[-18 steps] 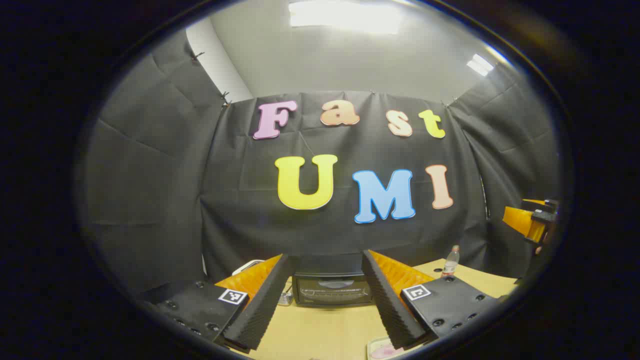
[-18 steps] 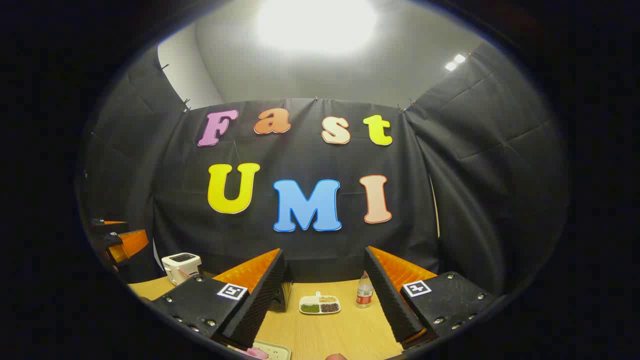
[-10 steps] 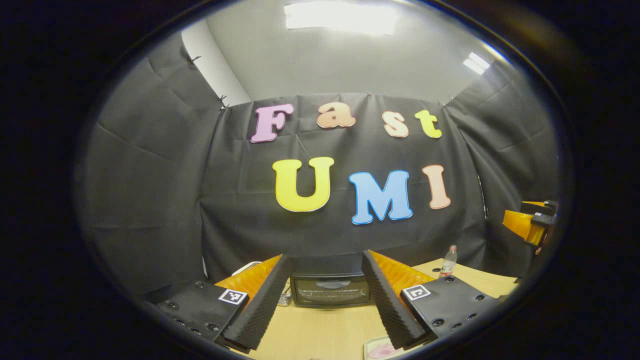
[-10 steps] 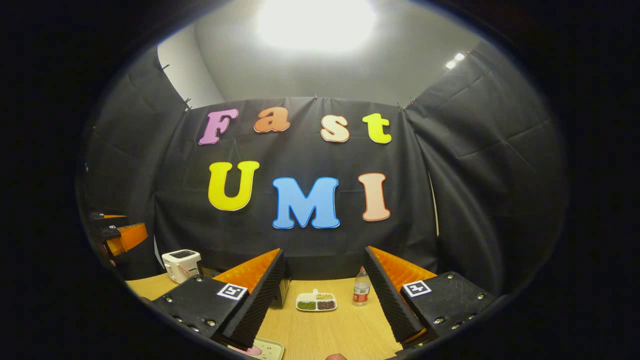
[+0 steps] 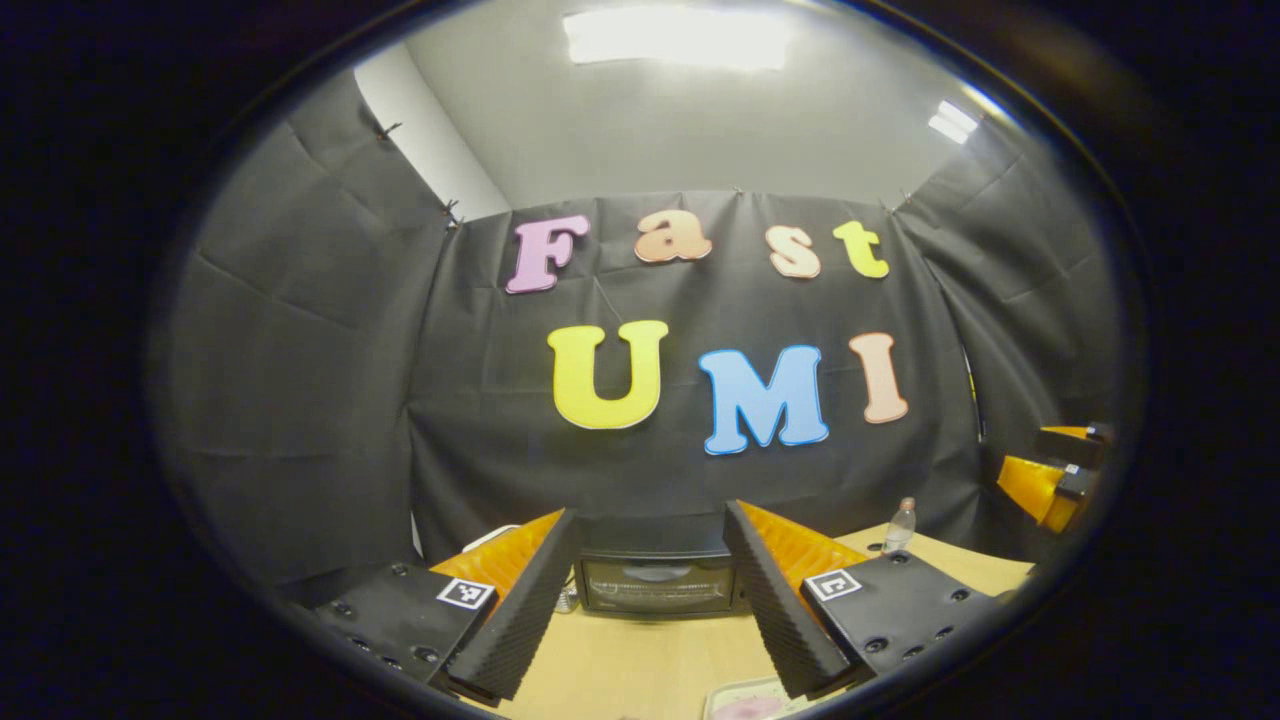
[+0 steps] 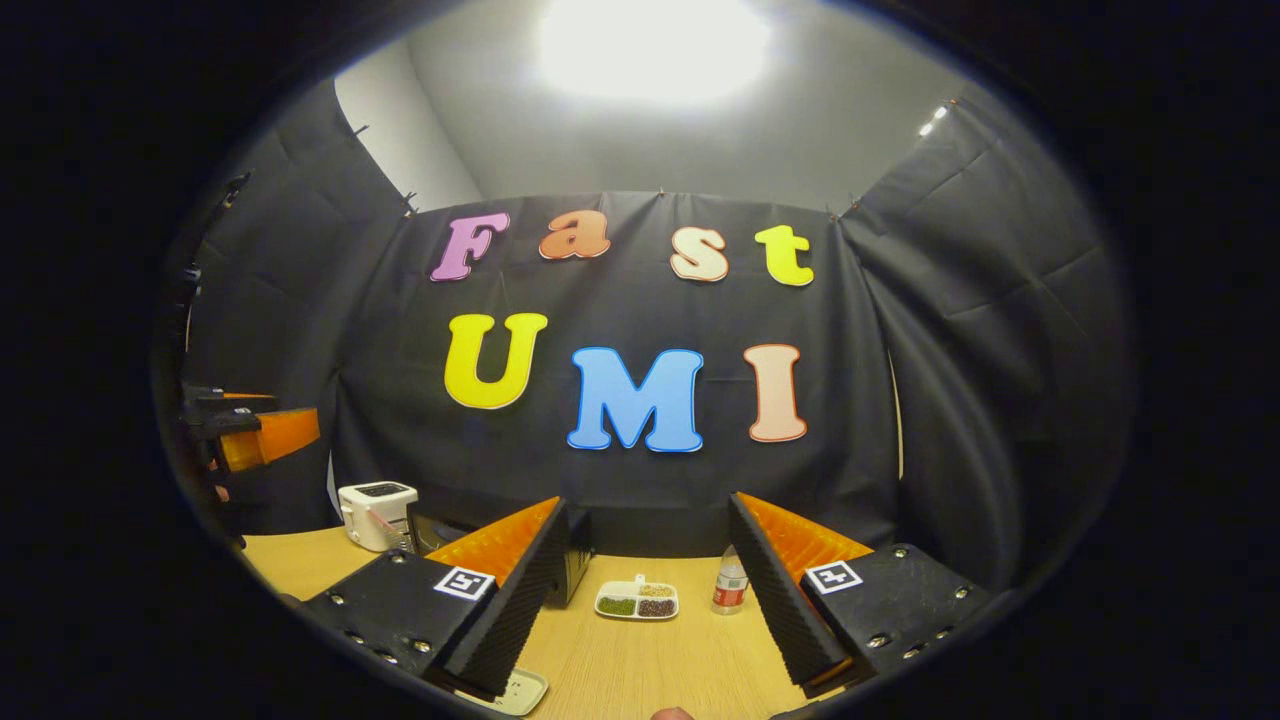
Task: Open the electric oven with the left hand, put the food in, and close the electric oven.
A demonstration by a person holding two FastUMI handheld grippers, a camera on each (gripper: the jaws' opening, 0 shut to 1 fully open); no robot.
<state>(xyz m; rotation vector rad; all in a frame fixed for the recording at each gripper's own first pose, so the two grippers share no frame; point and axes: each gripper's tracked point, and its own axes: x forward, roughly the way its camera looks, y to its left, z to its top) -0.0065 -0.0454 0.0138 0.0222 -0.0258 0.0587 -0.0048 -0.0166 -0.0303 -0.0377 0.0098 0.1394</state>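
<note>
On the bench: the electric oven [image 5: 655, 583] stands at the far edge against the booth wall, door shut, glass front facing the left gripper.
Left gripper [image 5: 650, 600]: fingers spread wide, holding nothing, raised above the bench [image 5: 640, 665].
Key relation: the oven lies straight ahead of the left gripper, framed between its two fingers but well apart from them; its long axis runs side to side across the line of approach, so the door's top edge would meet the open fingers broadside.
Right gripper [image 6: 650, 605]: also spread wide and empty, pointed at a divided dish [image 6: 637, 600] and a bottle [image 6: 730, 588], with the oven off to its left behind the left finger.
Nearer hand: the left, by my reading, which suits the task.
Food: a pale tray [image 5: 745, 703] with something pink shows at the bench's near edge, below the left gripper; what it holds is too cropped to tell.
Stage: opening not yet begun; approach to the door comes first.
Other items: a white toaster [image 6: 377, 512] left of the oven.
</note>
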